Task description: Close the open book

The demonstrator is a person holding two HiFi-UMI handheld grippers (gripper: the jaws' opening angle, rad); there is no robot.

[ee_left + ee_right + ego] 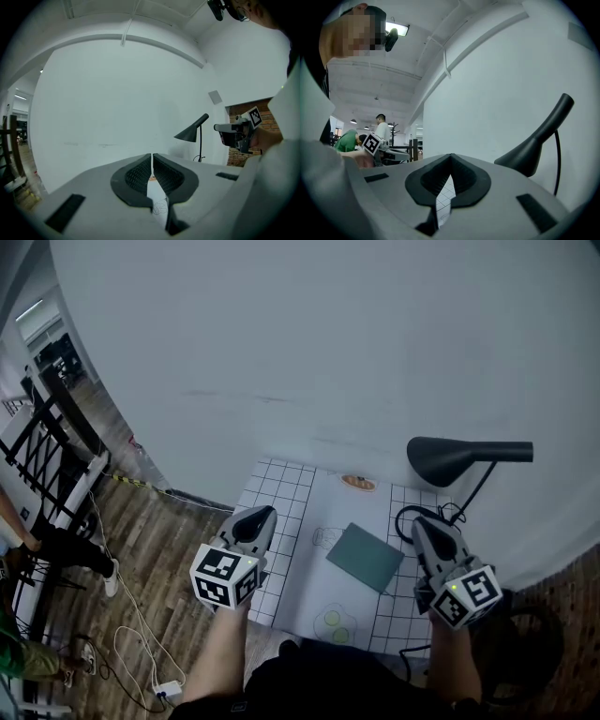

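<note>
**Book lies between the grippers, nearer the right one**

A pale wall (328,352) fills the far side, and the table (281,486), under a white grid mat, stands against it. A dark lamp (450,457) stands at the table's far right.

The book (366,557) lies flat on the mat, right of the middle. Only its grey-green cover shows and no pages are spread, so it looks closed already. Its long axis runs on a slant from far-left to near-right. I cannot tell which edge is the spine.

The left gripper (251,521) is held over the table's left edge, well apart from the book. The right gripper (424,526) is just beside the book's right corner in the head view, so the right hand is the nearer. Both point roughly level toward the wall and sit above the table, not down on the book.

The left gripper view (152,161) shows its jaws together with nothing between them. The right gripper view (450,164) shows the same, jaws together and empty.

Any further move on the book would mean going down and inward. For the right gripper that is a short way to the left, and for the left gripper it is a longer way to the right.
</note>
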